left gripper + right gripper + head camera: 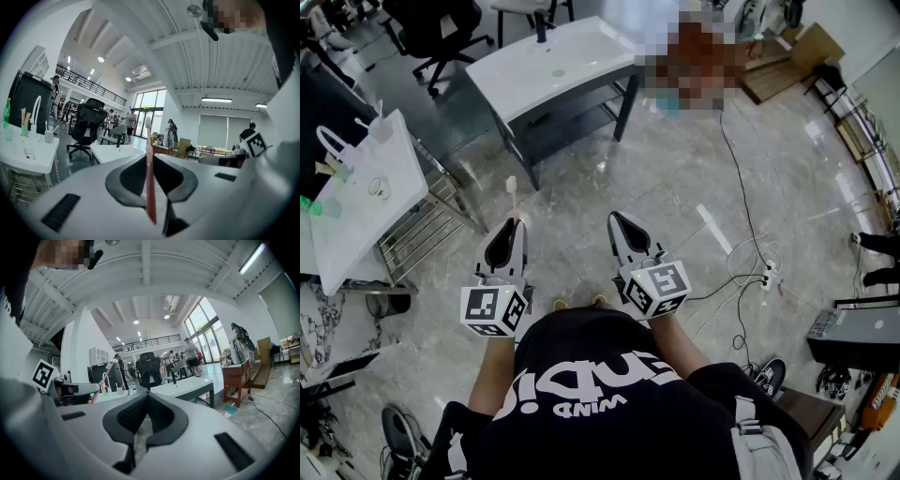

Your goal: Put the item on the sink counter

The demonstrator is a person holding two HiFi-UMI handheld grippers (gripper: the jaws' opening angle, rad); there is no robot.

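A pink-handled toothbrush (150, 183) with white bristles stands upright between the jaws of my left gripper (149, 158), which is shut on it. In the head view the toothbrush (512, 195) sticks out past the left gripper (514, 225) above the marble floor. My right gripper (615, 218) is beside it, jaws pressed together with nothing in them (147, 394). A white sink counter (553, 70) with a dark faucet stands ahead. A second white sink counter (370, 202) is at the left, with a faucet and cups on it. Both grippers are well short of either counter.
A black office chair (436, 28) stands behind the far counter. A metal rack (422, 230) sits under the left counter. Cables and a power strip (766, 275) lie on the floor to the right. Boxes and gear (862, 337) line the right edge.
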